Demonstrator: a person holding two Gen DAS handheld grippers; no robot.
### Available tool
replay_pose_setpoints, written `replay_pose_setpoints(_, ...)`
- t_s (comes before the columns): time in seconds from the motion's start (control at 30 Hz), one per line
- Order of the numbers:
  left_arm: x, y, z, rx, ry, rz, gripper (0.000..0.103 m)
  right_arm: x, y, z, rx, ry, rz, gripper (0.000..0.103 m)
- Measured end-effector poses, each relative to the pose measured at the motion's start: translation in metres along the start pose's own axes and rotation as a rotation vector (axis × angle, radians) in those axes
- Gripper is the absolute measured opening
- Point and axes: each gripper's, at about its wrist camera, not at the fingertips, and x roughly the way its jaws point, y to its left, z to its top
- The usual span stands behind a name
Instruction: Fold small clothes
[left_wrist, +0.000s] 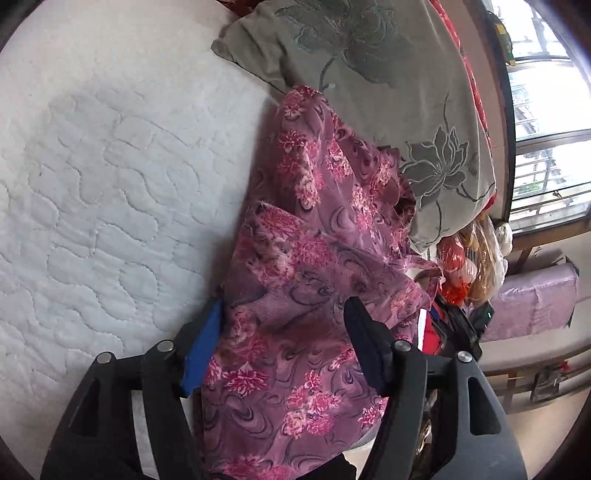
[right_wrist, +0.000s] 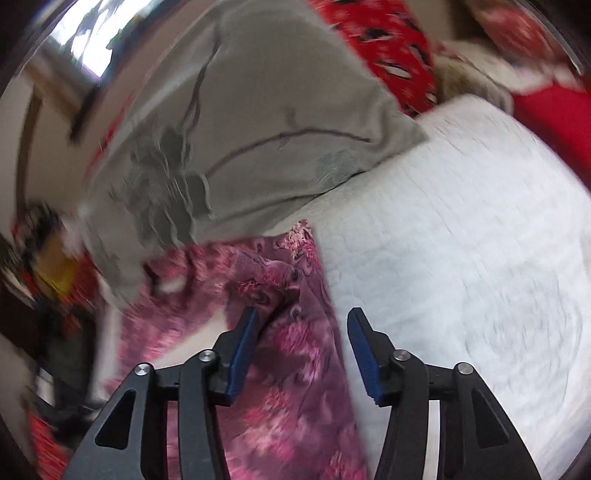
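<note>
The purple flowered garment (left_wrist: 295, 280) lies in a long rumpled strip on the white quilted mattress (left_wrist: 110, 184), its far end tucked against the grey flowered pillow (left_wrist: 369, 74); in the left wrist view its near part sits in the gap of the left gripper (left_wrist: 284, 332), whose jaws stand apart, released; the cloth runs across the blue pad of one finger (left_wrist: 205, 354) and hides part of it, while the other, dark finger shows in front of the fabric; whether the cloth merely drapes there cannot be told.

In the right wrist view, blurred throughout, the garment (right_wrist: 288, 369) passes up between the jaws of the right gripper (right_wrist: 301, 350), which are likewise parted and clamp nothing; the cloth lies close to the left-hand blue pad (right_wrist: 242, 354), and the other pad stands clear of it over the mattress (right_wrist: 461, 258); the garment's far corner reaches the edge of the pillow (right_wrist: 258, 129).

Beyond the pillow lies red patterned bedding (right_wrist: 391, 48); past the bed's edge in the left wrist view are a window (left_wrist: 546, 122), a heap of bags in clear plastic (left_wrist: 472, 258), and a low bench with a pale purple cover (left_wrist: 532, 302).
</note>
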Motion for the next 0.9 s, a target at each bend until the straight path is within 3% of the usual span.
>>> replay_pose_setpoints(0.1, -0.001, 0.0, -0.002, 0.014, 0.002, 0.001, 0.066, 0.021, 0.021, 0.004, -0.135, 0.005, -0.077, 0.053)
replay_pose_setpoints(0.2, 0.001, -0.006, -0.004, 0.039, -0.013, 0.031, 0.063, 0.027, 0.038, 0.005, -0.226, -0.056, -0.086, 0.049)
replay_pose_setpoints(0.23, 0.001, -0.01, -0.005, 0.056, -0.023, 0.043, 0.056, 0.03, 0.043, 0.005, -0.254, -0.062, -0.084, 0.042)
replay_pose_setpoints(0.27, 0.002, -0.014, -0.006, 0.078, -0.027, 0.05, 0.034, 0.035, 0.047, 0.005, -0.277, -0.058, -0.091, 0.03)
replay_pose_setpoints(0.3, 0.003, -0.017, -0.008, 0.099, -0.022, 0.049, 0.013, 0.041, 0.05, 0.005, -0.3, -0.038, -0.103, 0.025)
replay_pose_setpoints(0.33, 0.004, -0.02, -0.011, 0.118, -0.02, 0.056, 0.008, 0.048, 0.052, 0.005, -0.32, -0.006, -0.113, 0.021)
replay_pose_setpoints(0.43, -0.004, -0.027, -0.016, 0.139, -0.058, 0.085, 0.008, 0.057, 0.055, 0.005, -0.366, 0.049, -0.153, 0.006)
replay_pose_setpoints(0.47, -0.012, -0.03, -0.018, 0.138, -0.079, 0.074, 0.008, 0.053, 0.055, 0.005, -0.371, 0.043, -0.147, 0.005)
replay_pose_setpoints(0.73, -0.06, -0.069, -0.015, 0.204, -0.219, 0.014, 0.007, -0.037, 0.041, 0.02, -0.194, -0.166, 0.09, 0.004)
replay_pose_setpoints(0.9, -0.053, -0.086, 0.028, 0.201, -0.269, 0.034, 0.007, -0.055, 0.032, 0.04, -0.092, -0.229, 0.136, 0.004)
